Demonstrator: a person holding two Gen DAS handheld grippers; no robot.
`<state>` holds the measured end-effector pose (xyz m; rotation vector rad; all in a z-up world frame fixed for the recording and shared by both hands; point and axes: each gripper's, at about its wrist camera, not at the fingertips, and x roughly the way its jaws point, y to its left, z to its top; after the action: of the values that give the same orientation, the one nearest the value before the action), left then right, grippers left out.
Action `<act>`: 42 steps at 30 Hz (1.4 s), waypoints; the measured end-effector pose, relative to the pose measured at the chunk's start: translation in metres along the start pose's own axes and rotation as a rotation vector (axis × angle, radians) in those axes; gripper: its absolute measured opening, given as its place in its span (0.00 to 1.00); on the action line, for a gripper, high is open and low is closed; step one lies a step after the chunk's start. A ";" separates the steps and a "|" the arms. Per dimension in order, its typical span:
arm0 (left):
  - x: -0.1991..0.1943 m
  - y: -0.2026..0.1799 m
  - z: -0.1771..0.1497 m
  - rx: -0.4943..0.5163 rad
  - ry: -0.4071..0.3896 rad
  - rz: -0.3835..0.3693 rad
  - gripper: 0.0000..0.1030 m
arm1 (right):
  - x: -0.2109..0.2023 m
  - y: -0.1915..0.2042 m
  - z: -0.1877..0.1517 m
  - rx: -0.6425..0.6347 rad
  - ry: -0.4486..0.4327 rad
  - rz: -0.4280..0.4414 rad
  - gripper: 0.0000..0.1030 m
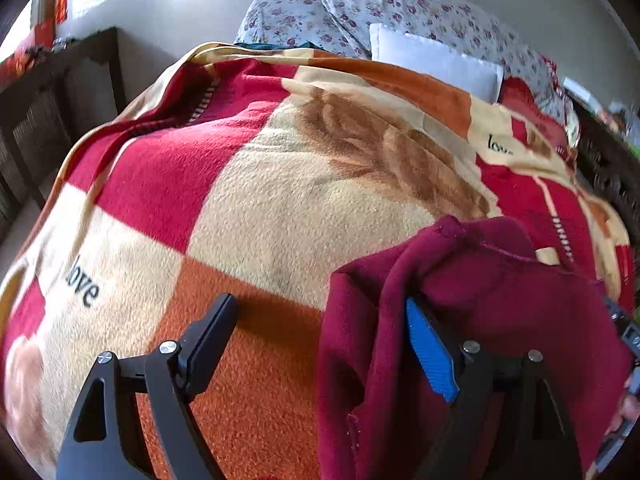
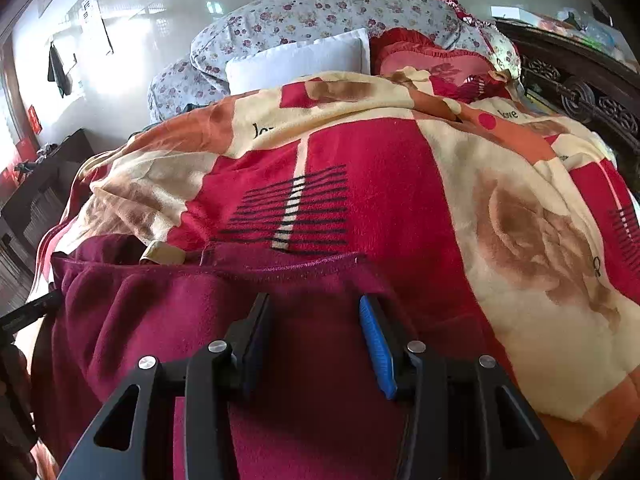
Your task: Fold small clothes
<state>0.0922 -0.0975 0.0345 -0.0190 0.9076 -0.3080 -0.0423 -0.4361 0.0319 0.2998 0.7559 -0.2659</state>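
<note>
Maroon fleece garment bunched at near edge of checked red-cream-orange plush blanket on bed: w/ left gripper wide apart, right gripper parted over fabric, pinch opposite hem corners & pull flat before folding.

I am working over a bed covered by a fleece blanket in red, cream and orange blocks, printed with brown roses and the word "love". On it near me lies a maroon fleece garment, rumpled. At the far end lie a flat white pillow, a red frilled cushion and a bunched grey floral quilt.
</note>
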 end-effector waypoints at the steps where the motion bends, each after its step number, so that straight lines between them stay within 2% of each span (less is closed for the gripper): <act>1: -0.002 0.002 -0.002 -0.011 0.003 -0.007 0.82 | -0.003 0.001 0.000 -0.001 -0.004 -0.001 0.48; 4: -0.022 0.009 -0.013 -0.052 0.008 -0.052 0.81 | -0.025 0.009 -0.001 0.007 -0.032 0.004 0.51; 6: -0.037 0.012 -0.024 -0.049 -0.008 -0.049 0.81 | -0.043 0.020 -0.003 0.011 -0.058 0.064 0.55; 10: -0.054 0.019 -0.049 -0.049 0.001 -0.072 0.81 | -0.058 0.070 -0.006 -0.073 -0.050 0.170 0.55; 14: -0.064 0.022 -0.072 -0.043 0.008 -0.101 0.81 | -0.048 0.127 -0.004 -0.141 -0.002 0.281 0.55; 20: -0.061 0.036 -0.084 -0.079 0.007 -0.200 0.81 | -0.016 0.214 0.003 -0.303 0.048 0.314 0.52; 23: -0.048 0.047 -0.086 -0.126 0.059 -0.262 0.81 | 0.013 0.248 0.004 -0.345 0.111 0.289 0.52; 25: -0.046 0.053 -0.086 -0.147 0.064 -0.292 0.82 | 0.039 0.262 0.002 -0.340 0.174 0.249 0.52; 29: -0.044 0.053 -0.087 -0.138 0.071 -0.301 0.83 | 0.044 0.280 0.000 -0.408 0.201 0.166 0.54; 31: -0.045 0.050 -0.086 -0.124 0.071 -0.296 0.83 | 0.036 0.278 0.002 -0.383 0.215 0.175 0.54; 34: -0.044 0.049 -0.085 -0.121 0.075 -0.298 0.84 | 0.027 0.278 0.009 -0.323 0.244 0.239 0.56; 37: -0.044 0.053 -0.085 -0.129 0.080 -0.322 0.84 | 0.030 0.296 0.006 -0.350 0.281 0.221 0.66; 40: -0.044 0.063 -0.083 -0.142 0.100 -0.383 0.84 | 0.042 0.316 -0.001 -0.418 0.317 0.152 0.71; 42: -0.043 0.071 -0.082 -0.184 0.110 -0.428 0.84 | 0.049 0.325 -0.004 -0.443 0.323 0.119 0.81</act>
<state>0.0221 -0.0088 0.0065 -0.3732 1.0357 -0.6265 0.0999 -0.1405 0.0496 -0.0364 1.0871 0.0696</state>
